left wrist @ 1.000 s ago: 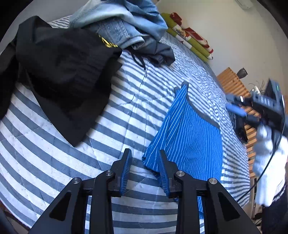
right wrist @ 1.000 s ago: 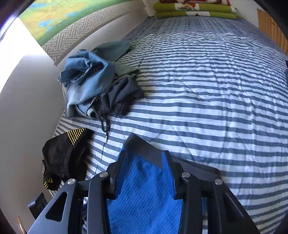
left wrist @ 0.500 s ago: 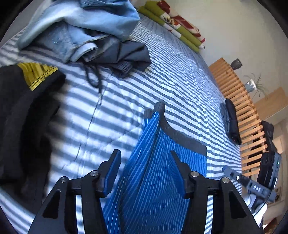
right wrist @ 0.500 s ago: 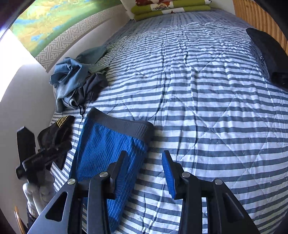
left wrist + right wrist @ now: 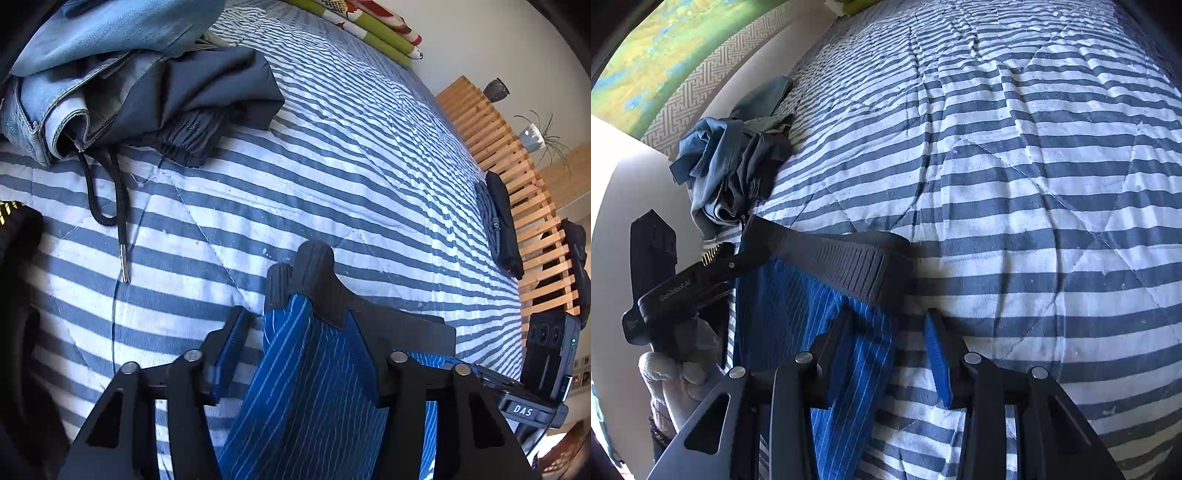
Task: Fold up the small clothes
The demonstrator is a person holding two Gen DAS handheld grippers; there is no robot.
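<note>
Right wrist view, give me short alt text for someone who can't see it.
Blue striped shorts with a dark waistband lie on a striped quilt; the right gripper straddles their near edge, jaws apart. The left gripper reaches in from the left, before a clothes pile.

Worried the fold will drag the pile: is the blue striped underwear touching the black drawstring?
Apart. The left wrist view shows a wide band of bare striped quilt between the drawstring and the grey waistband of the blue underwear.
</note>
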